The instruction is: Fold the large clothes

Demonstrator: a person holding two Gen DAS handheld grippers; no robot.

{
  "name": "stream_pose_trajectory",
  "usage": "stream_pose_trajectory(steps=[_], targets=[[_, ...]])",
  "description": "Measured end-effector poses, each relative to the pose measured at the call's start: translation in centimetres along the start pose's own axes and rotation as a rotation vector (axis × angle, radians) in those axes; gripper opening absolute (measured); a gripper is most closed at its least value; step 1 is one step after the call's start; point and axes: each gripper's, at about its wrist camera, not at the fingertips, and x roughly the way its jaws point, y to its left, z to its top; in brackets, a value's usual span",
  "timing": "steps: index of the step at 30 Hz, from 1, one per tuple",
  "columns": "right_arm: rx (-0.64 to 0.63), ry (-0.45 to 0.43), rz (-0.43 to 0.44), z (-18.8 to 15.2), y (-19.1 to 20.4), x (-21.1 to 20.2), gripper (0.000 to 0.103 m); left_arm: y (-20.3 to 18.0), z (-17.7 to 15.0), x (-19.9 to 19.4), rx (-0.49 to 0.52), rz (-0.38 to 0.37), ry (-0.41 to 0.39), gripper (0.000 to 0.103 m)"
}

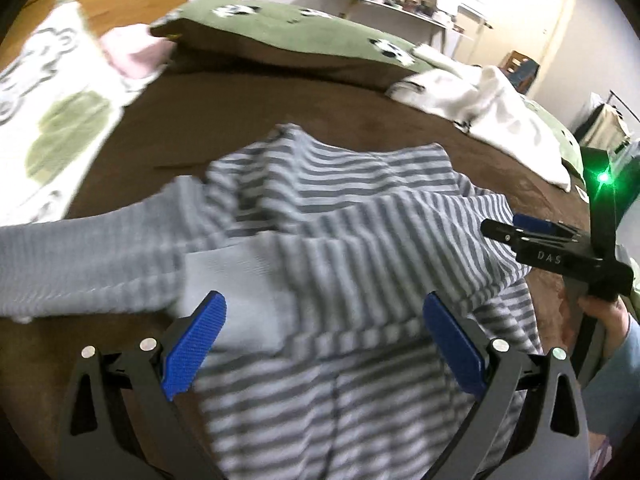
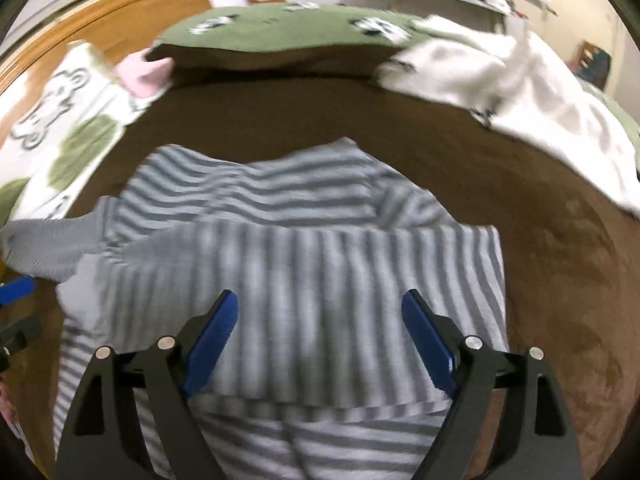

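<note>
A grey-and-white striped garment (image 1: 332, 216) lies partly folded on the brown bedspread (image 1: 224, 112), with a plain grey cuffed sleeve (image 1: 80, 256) stretched to the left. My left gripper (image 1: 324, 312) is open just above the garment's near part, holding nothing. My right gripper (image 2: 320, 312) is open over the folded striped panel (image 2: 304, 280) of the same garment, holding nothing. The right gripper also shows at the right edge of the left wrist view (image 1: 504, 228), beside the garment's right side, with a hand behind it.
A green pillow with panda prints (image 1: 288, 28) lies at the far side of the bed. A white and green printed cloth (image 1: 52, 112) lies on the left, a white cloth (image 1: 492, 112) on the right. A wooden headboard (image 2: 120, 16) and shelves stand behind.
</note>
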Motion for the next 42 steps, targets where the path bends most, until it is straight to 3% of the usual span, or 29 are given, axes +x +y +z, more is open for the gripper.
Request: stream_pose_trajectory(steps=[5,10,15,23,29,33,42], targets=[[0.031,0.019,0.005,-0.9,-1.7,2.3,0.083,-0.1,-0.8,4.3,-0.067,-0.034,0.018,0.097],[0.010,0.034,-0.012,-1.8,-2.0,4.4,0.083,1.7,-2.4,7.2,-0.122,-0.003,0.080,0.097],[0.016,0.036,-0.113,-1.7,-3.4,6.0,0.095,1.4,-3.1,7.3,-0.075,0.037,0.079,0.097],[0.004,0.045,-0.100,-1.5,-4.0,6.8,0.097,1.5,-3.2,7.2,-0.087,0.040,0.065,0.097],[-0.007,0.044,-0.112,-1.0,-2.8,5.8,0.097,3.9,-2.3,3.4,-0.166,0.069,-0.005,0.097],[-0.036,0.035,-0.076,-0.4,-1.0,4.4,0.097,7.5,-1.6,-1.6,-0.268,0.116,-0.087,0.097],[-0.139,0.017,-0.006,1.3,6.4,1.4,0.097,18.0,-2.5,-10.3,-0.413,0.297,-0.150,0.097]])
